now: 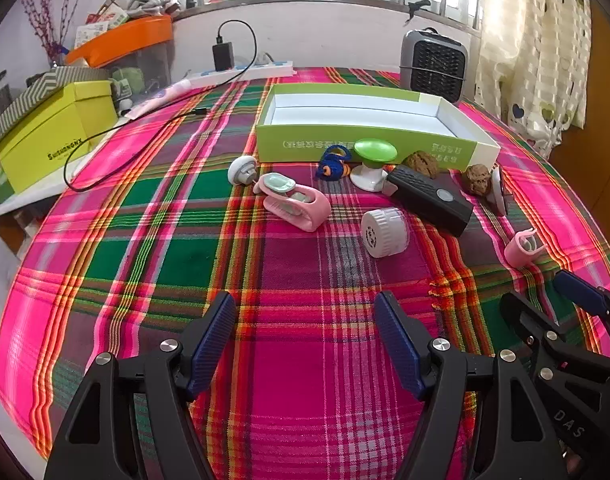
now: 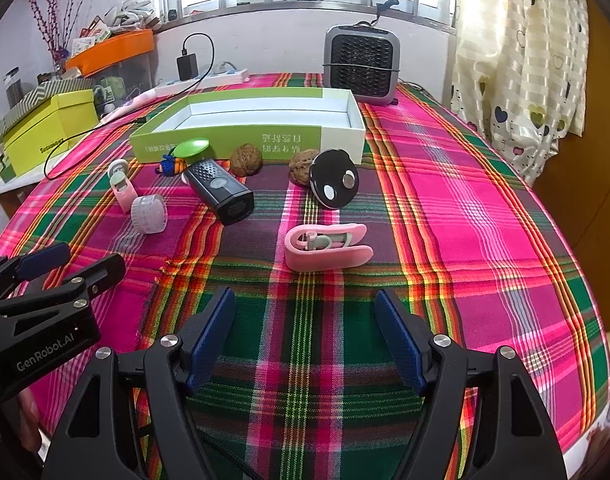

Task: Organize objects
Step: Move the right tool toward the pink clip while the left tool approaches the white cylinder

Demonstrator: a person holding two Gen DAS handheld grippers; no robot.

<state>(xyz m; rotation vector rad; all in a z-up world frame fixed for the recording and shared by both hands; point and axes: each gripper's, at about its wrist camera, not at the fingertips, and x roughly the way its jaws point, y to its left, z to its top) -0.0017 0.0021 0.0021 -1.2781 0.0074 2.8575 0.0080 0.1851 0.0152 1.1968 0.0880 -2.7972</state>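
Small items lie scattered on the plaid cloth in front of an open green box (image 1: 365,148) (image 2: 225,140). Among them are a pink clip (image 1: 297,204), a white ribbed cylinder (image 1: 385,232) (image 2: 149,214), a black device (image 1: 429,196) (image 2: 221,192), a green-topped knob (image 1: 375,152), a blue and orange toy (image 1: 333,164) and two walnuts (image 2: 245,159) (image 2: 303,168). A black disc (image 2: 333,184) leans by a walnut. A second pink clip (image 2: 325,248) lies just ahead of my right gripper (image 2: 305,308), which is open and empty. My left gripper (image 1: 305,312) is also open and empty, short of the cylinder.
A grey fan heater (image 2: 361,68) stands behind the box. A power strip (image 1: 245,72) with a charger and black cable (image 1: 105,136) runs along the back left. A yellow box (image 1: 53,132) and orange bin (image 1: 125,40) stand at the left. A curtain (image 2: 525,60) hangs at the right.
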